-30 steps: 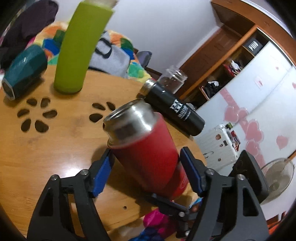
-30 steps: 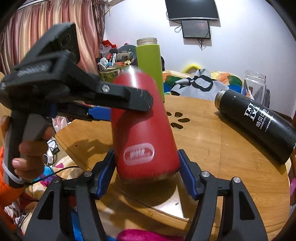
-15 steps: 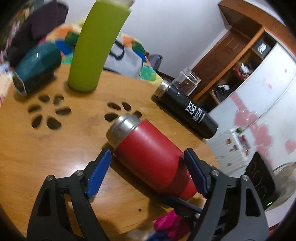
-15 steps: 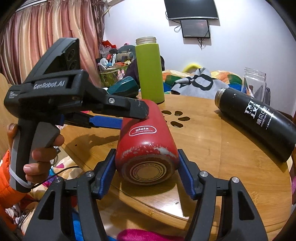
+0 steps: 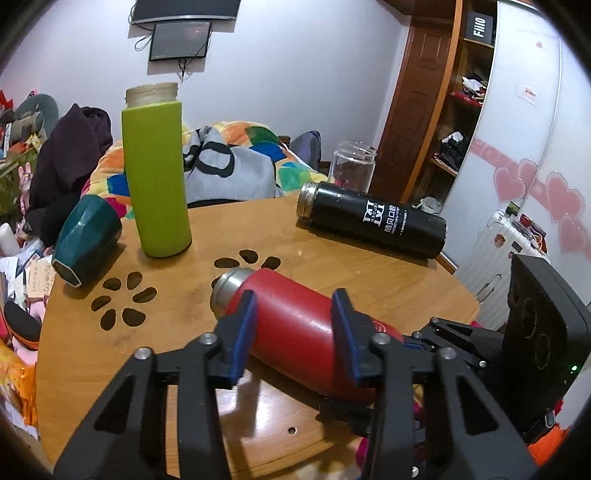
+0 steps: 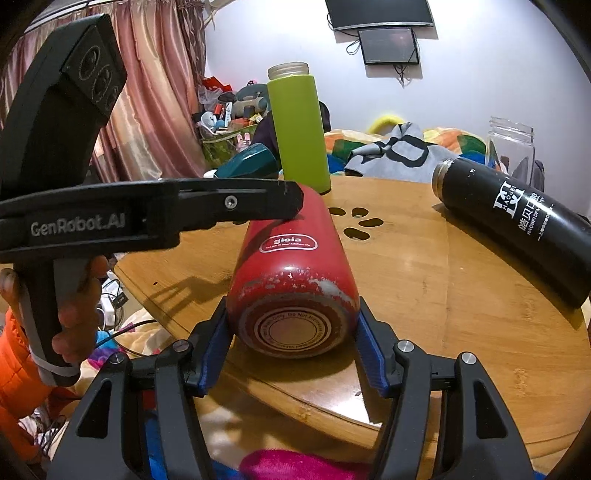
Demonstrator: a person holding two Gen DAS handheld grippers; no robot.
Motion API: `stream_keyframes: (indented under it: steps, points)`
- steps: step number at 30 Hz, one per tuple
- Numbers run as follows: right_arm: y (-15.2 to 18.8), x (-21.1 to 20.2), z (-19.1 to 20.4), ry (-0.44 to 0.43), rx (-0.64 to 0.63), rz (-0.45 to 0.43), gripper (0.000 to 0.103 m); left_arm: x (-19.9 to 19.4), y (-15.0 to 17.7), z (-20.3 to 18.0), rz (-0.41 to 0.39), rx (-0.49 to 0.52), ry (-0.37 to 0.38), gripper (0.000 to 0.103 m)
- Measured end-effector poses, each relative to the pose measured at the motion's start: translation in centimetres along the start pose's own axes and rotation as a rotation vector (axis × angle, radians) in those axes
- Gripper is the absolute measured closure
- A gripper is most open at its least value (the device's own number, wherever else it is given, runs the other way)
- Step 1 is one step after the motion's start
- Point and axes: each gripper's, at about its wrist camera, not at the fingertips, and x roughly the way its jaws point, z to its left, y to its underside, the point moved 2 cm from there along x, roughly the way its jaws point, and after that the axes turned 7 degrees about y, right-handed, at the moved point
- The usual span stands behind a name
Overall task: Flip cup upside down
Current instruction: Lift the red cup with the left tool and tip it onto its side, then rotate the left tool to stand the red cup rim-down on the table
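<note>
- red flask [image 6: 291, 266] lies on its side on the round wooden table [image 6: 461, 280], steel mouth away from the right gripper [image 6: 291, 345].
- right jaws pinch its base end.
- left gripper [image 5: 291, 328] straddles its body; whether it grips, cannot tell.
- green bottle [image 5: 155, 173] stands upright behind.

"gioia" in a white oval on the red cup [image 6: 291, 266], "GenRobot.AI" on the left gripper [image 6: 288, 201] body, "HAOBEIDEN", probably, with Chinese characters on the black flask [image 6: 517, 229], "FIIO" on a black box [image 5: 479, 26] on the shelf
</note>
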Motion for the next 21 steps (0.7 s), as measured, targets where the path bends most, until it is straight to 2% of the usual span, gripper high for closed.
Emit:
stream_keyframes:
  steps: [8, 14, 21]
  points:
    - [-1.8, -3.1, 0.7, 0.042, -0.02, -0.1, 0.045, -1.6, -0.8, 0.0, -0.052, 0.02, -0.018, 0.081]
    - [-3.9, -4.2, 1.2, 0.054, -0.044, -0.159, 0.046, -2.2, -1.5, 0.9, -0.078, -0.005, -0.01, 0.086]
    - [-5.7, -2.9, 1.5, 0.07, -0.048, -0.158, 0.046, -2.1, -2.1, 2.5, -0.089, -0.049, 0.003, 0.088]
